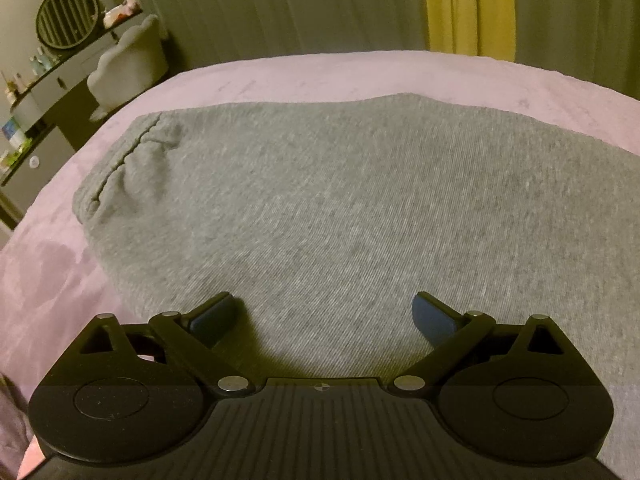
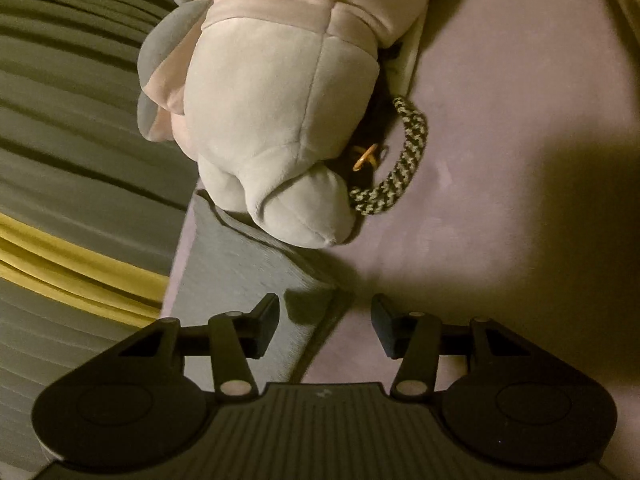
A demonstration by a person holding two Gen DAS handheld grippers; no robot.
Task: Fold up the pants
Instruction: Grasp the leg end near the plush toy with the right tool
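Observation:
Grey knit pants (image 1: 320,200) lie flat on a pink bed sheet (image 1: 320,76), the gathered waistband at the left. My left gripper (image 1: 326,312) hovers low over the near part of the cloth, jaws wide open, nothing between the blue pads (image 1: 212,316). In the right wrist view a narrow end of the pants (image 2: 240,264) runs along the bed's edge. My right gripper (image 2: 324,312) stands over the corner of that end, jaws partly apart. The cloth lies flat beneath them and the pads do not press on it.
A large grey and pink plush toy (image 2: 280,120) lies on the sheet (image 2: 500,160) just beyond the pants' end, with a braided cord (image 2: 404,160) beside it. A dressing table (image 1: 48,80) and chair (image 1: 128,60) stand left of the bed. Yellow curtains (image 1: 468,4) hang behind.

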